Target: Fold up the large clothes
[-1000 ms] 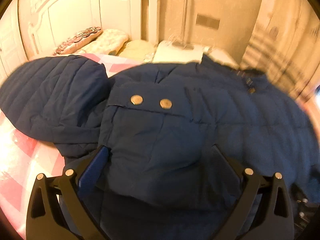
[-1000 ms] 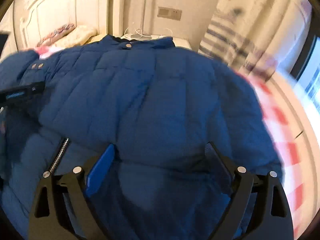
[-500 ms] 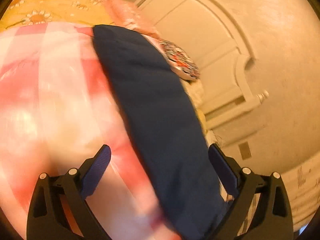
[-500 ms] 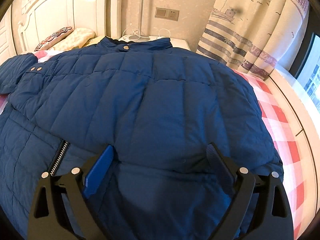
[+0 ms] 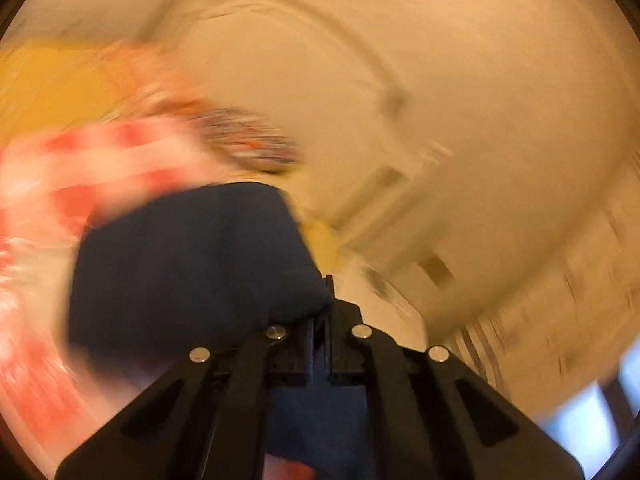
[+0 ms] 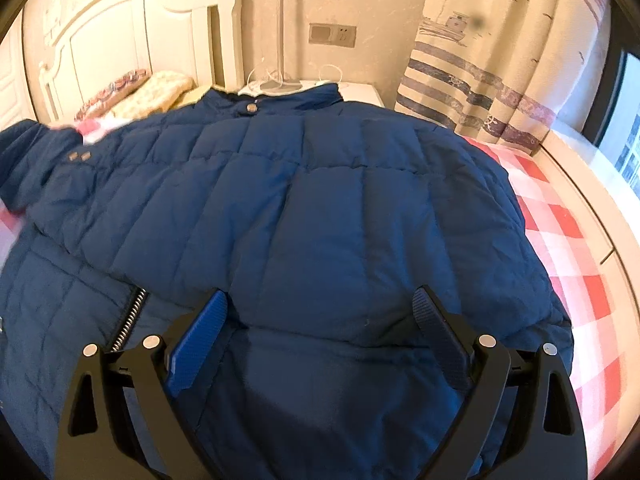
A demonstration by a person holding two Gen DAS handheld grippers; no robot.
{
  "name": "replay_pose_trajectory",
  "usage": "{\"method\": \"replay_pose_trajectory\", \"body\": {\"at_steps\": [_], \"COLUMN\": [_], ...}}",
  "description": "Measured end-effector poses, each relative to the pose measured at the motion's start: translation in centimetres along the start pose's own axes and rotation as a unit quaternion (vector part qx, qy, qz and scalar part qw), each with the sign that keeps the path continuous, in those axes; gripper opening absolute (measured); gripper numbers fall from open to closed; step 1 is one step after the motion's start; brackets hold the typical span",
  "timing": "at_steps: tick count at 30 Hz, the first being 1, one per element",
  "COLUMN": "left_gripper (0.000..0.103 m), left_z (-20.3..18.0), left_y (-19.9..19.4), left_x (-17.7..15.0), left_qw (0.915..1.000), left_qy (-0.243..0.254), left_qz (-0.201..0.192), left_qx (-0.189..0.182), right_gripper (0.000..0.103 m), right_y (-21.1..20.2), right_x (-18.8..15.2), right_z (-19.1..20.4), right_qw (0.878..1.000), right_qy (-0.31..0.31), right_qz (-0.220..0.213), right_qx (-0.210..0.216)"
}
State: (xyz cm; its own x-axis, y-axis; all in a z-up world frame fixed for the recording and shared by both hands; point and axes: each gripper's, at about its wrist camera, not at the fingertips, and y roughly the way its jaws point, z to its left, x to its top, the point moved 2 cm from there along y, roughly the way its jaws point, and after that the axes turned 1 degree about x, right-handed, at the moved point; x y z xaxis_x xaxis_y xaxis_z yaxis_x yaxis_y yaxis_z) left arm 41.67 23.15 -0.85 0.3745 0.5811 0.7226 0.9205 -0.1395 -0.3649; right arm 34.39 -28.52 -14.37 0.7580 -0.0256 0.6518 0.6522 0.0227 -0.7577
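While the navy quilted puffer jacket [image 6: 320, 216] sprawls across the pink checked bed [image 6: 568, 248], the right hand-held gripper [image 6: 320, 312] hovers wide apart. The left hand-held gripper [image 5: 319, 336] is pinched together on navy fabric!

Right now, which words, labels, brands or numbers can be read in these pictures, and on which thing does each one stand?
None can be read.
Padded navy blue jacket: round metal snaps only, no label showing.
Patterned pillow: too blurred to tell.
Striped cream curtain with ship prints: pictures only.
Left wrist view: motion-blurred.
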Motion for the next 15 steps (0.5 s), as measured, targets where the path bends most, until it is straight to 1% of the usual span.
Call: {"method": "replay_pose_trajectory", "body": {"at_steps": [1, 2, 3, 4, 5, 6, 7, 8, 9, 10, 11, 12, 13, 14, 15], "left_gripper": [0.003, 0.003, 0.003, 0.003, 0.003, 0.003, 0.003, 0.004, 0.006, 0.008, 0.009, 0.009, 0.009, 0.009, 0.010], "left_z": [-4.3, -7.4, -11.6, -14.0, -17.5, -19.6, -21.4, -23.2, -24.0, -24.0, -23.3, -22.6, -21.8, -21.1, -20.7], "left_y": [-0.3, -0.5, -0.6, -0.6, -0.2, 0.1, 0.5, 1.4, 2.5, 3.9, 5.7, 6.7, 7.6, 8.2, 7.9], "left_x": [-1.8, -3.6, -6.4, -8.7, -12.3, -14.9, -17.5, -20.5, -22.7, -24.6, -26.6, -28.2, -29.2, -30.1, -30.4], "left_qw": [0.9981, 0.9941, 0.9849, 0.9773, 0.9629, 0.9522, 0.9420, 0.9326, 0.9280, 0.9246, 0.9219, 0.9196, 0.9158, 0.9100, 0.9076], "left_qy": [0.052, 0.090, 0.137, 0.162, 0.195, 0.218, 0.244, 0.273, 0.283, 0.281, 0.267, 0.261, 0.260, 0.264, 0.267], "left_qz": [0.016, 0.030, 0.057, 0.078, 0.115, 0.137, 0.154, 0.171, 0.190, 0.217, 0.250, 0.268, 0.285, 0.300, 0.302], "left_qx": [-0.030, -0.052, -0.089, -0.113, -0.147, -0.165, -0.171, -0.164, -0.150, -0.138, -0.128, -0.119, -0.111, -0.111, -0.117], "right_gripper": [0.089, 0.089, 0.089, 0.089, 0.089, 0.089, 0.089, 0.089, 0.089, 0.089, 0.089, 0.089, 0.089, 0.089, 0.089], "right_y": [-0.1, -0.3, -0.5, -0.8, -1.0, -1.3, -1.5, -1.9, -2.2, -2.6, -2.8, -3.0, -3.0, -2.9, -2.7], "right_x": [0.0, 0.0, 0.0, 0.0, 0.0, 0.0, -0.1, -0.1, -0.2, -0.4, -0.5, -0.7, -0.9, -1.1, -1.2], "right_z": [-0.3, -0.7, -1.1, -1.8, -2.3, -2.8, -3.5, -4.3, -4.8, -5.8, -6.6, -7.4, -8.4, -9.0, -9.5], "right_qw": [1.000, 1.000, 0.999, 0.998, 0.997, 0.995, 0.993, 0.990, 0.987, 0.982, 0.977, 0.972, 0.964, 0.959, 0.955], "right_qy": [0.009, 0.024, 0.035, 0.055, 0.070, 0.086, 0.106, 0.127, 0.143, 0.169, 0.191, 0.213, 0.243, 0.260, 0.274], "right_qz": [-0.003, -0.009, -0.014, -0.022, -0.028, -0.035, -0.044, -0.055, -0.064, -0.077, -0.085, -0.093, -0.098, -0.097, -0.094], "right_qx": [0.003, 0.008, 0.012, 0.018, 0.021, 0.023, 0.025, 0.027, 0.027, 0.028, 0.033, 0.039, 0.048, 0.057, 0.066]}}
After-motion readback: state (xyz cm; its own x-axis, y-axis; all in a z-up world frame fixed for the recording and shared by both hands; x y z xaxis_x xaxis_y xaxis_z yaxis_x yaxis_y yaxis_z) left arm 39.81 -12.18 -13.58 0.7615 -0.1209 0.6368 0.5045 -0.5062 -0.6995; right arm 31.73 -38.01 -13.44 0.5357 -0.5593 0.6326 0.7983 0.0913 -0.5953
